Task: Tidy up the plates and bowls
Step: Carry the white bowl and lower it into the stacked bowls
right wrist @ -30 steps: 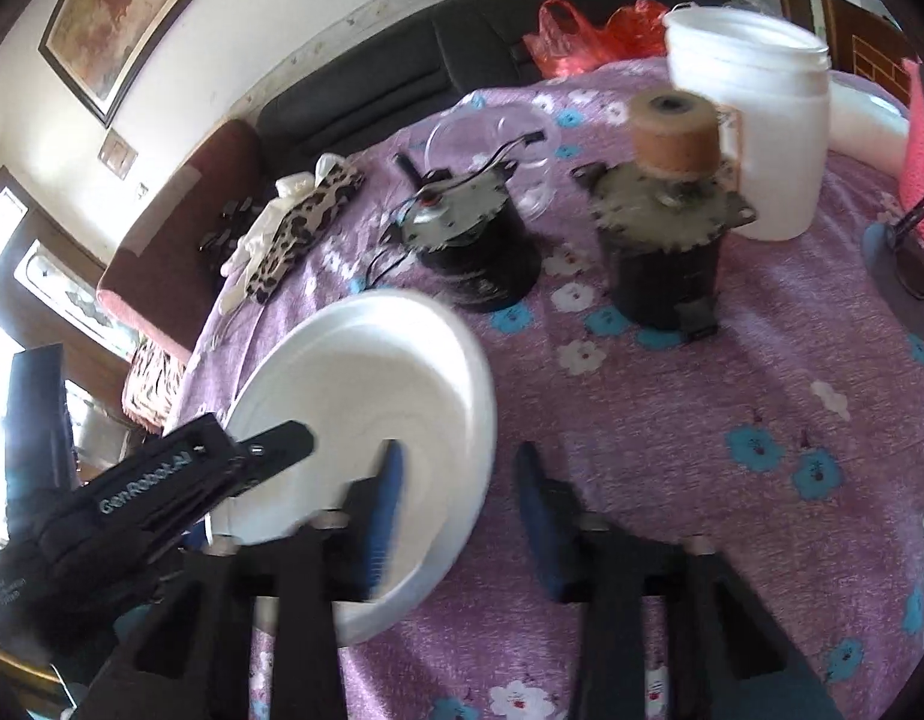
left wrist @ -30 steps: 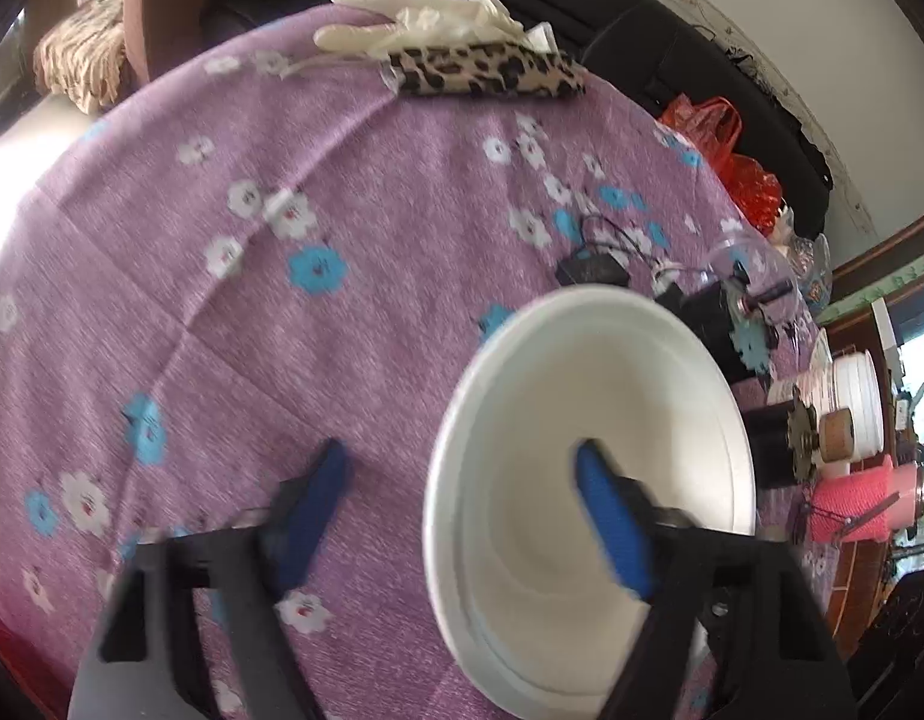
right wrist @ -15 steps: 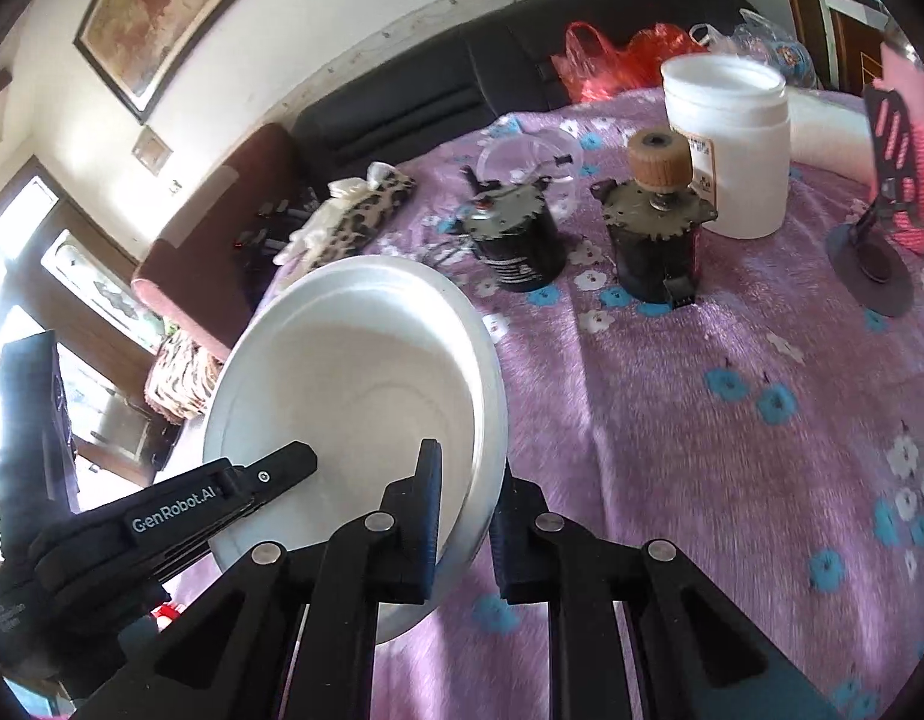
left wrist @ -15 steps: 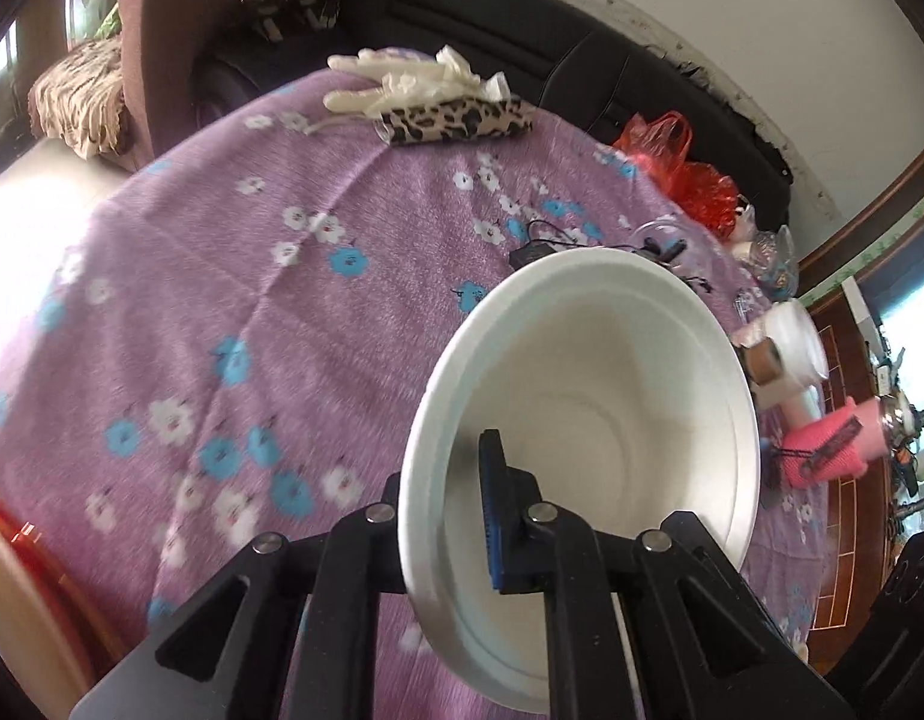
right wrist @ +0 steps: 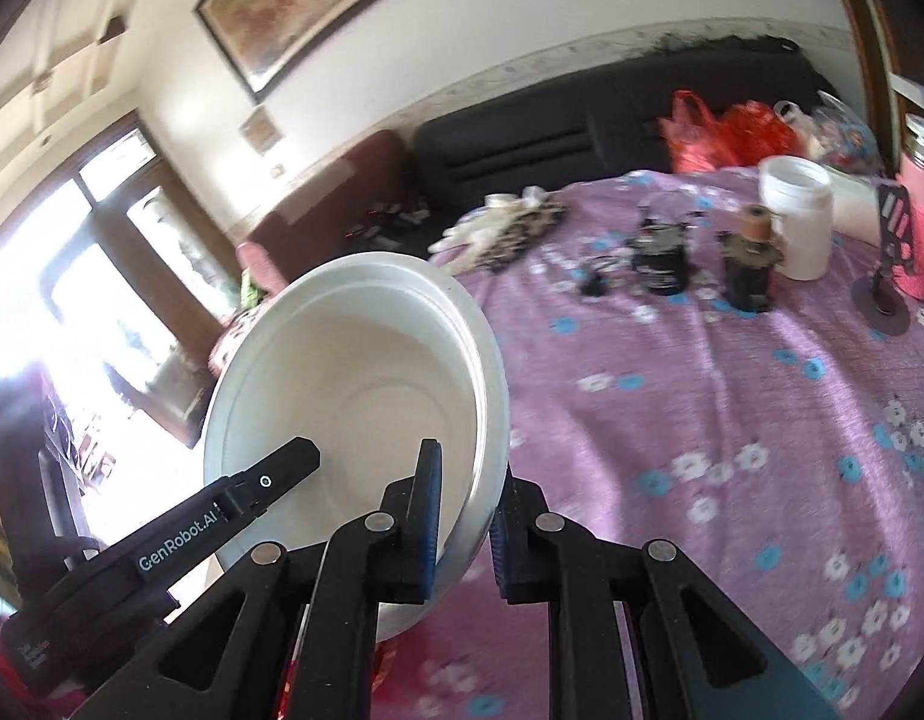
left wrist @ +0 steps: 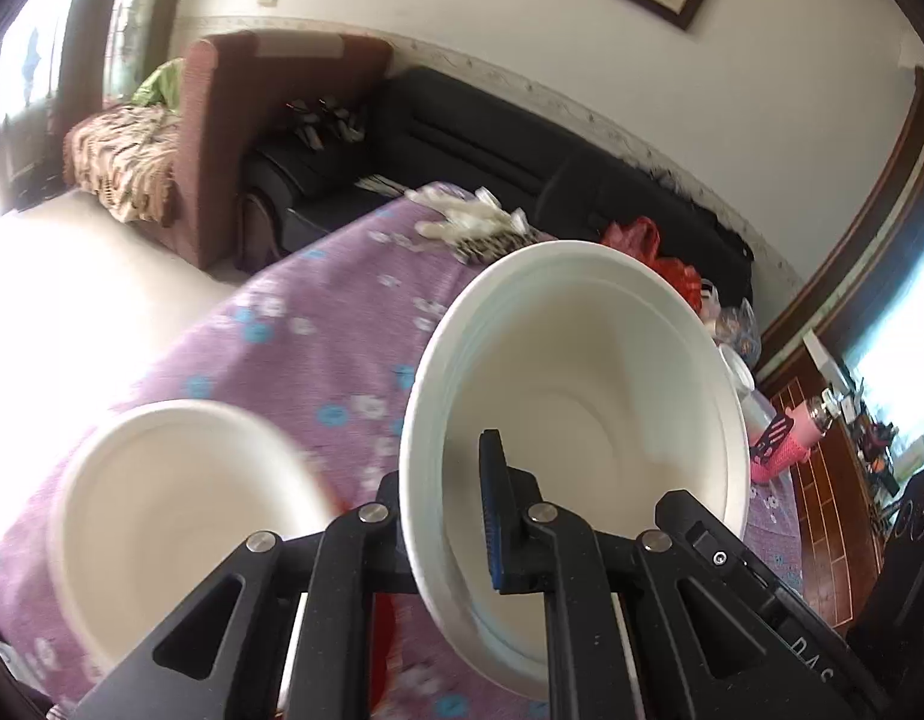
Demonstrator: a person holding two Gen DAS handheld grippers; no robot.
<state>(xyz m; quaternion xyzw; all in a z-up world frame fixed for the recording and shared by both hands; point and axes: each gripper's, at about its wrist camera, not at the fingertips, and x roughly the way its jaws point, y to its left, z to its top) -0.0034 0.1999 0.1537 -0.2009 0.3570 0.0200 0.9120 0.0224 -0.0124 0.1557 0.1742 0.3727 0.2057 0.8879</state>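
Observation:
A white foam bowl (left wrist: 582, 396) is held tilted in the air above the purple flowered tablecloth (left wrist: 318, 324). My left gripper (left wrist: 444, 516) is shut on its left rim. My right gripper (right wrist: 462, 516) is shut on its right rim, where the same bowl (right wrist: 354, 384) shows in the right wrist view. A second white bowl (left wrist: 174, 516) lies low at the left in the left wrist view, blurred, over something red. The left gripper's body (right wrist: 162, 546) reaches into the right wrist view.
On the table's far side stand two dark motors (right wrist: 660, 252), a white jar (right wrist: 798, 210), a pink bottle (right wrist: 921, 222), and a leopard pouch with white gloves (right wrist: 504, 222). A black sofa (left wrist: 492, 138) and a brown armchair (left wrist: 234, 120) stand behind.
Both grippers closed on the bowl's rim and lifted it off the table, tilting it. The views swung up toward the wall, and a second bowl came into the left wrist view.

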